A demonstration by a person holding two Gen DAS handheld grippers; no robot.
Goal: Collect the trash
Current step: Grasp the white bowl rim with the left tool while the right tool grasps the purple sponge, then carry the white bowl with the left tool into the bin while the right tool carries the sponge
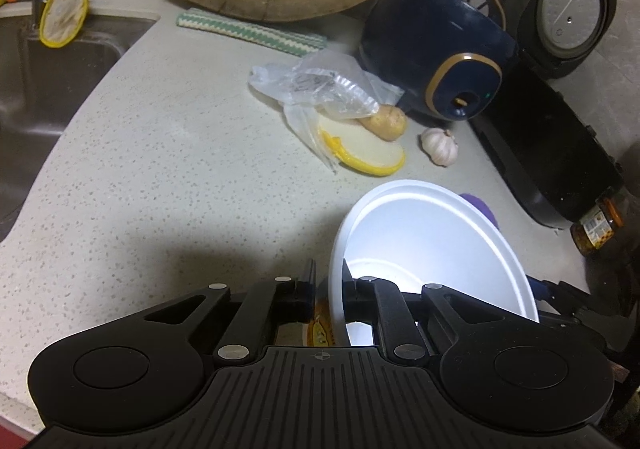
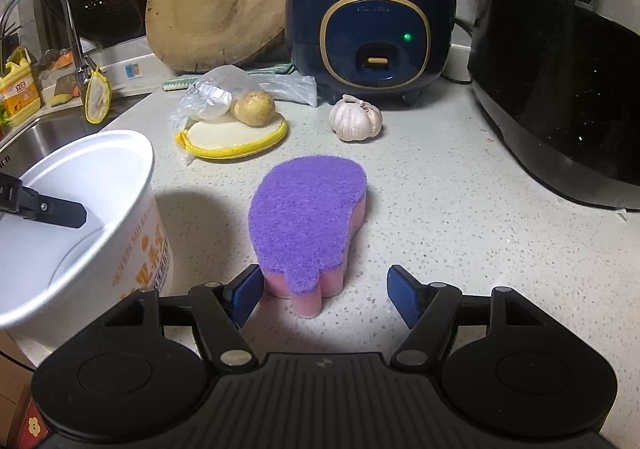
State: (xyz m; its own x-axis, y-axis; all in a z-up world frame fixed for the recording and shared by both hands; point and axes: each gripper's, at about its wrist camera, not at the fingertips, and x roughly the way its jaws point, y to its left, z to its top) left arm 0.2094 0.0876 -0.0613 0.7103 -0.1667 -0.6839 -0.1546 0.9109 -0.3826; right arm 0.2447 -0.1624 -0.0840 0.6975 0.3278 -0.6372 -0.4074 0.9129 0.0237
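A white paper cup with orange printing on its side, too skewed to read, stands left of the purple sponge on the speckled tabletop, its mouth upward and leaning slightly. The left gripper points down at a slant, its fingers narrowed onto the cup's rim, one inside, one outside. The sponge lies flat, purple face up over a pink base, long axis running away from the right gripper. That gripper slants downward too, blue-padded fingers spread wide either side of the sponge's near end, seemingly not pressing. Beyond the sponge stands a dark blue rice cooker, its badge illegible.
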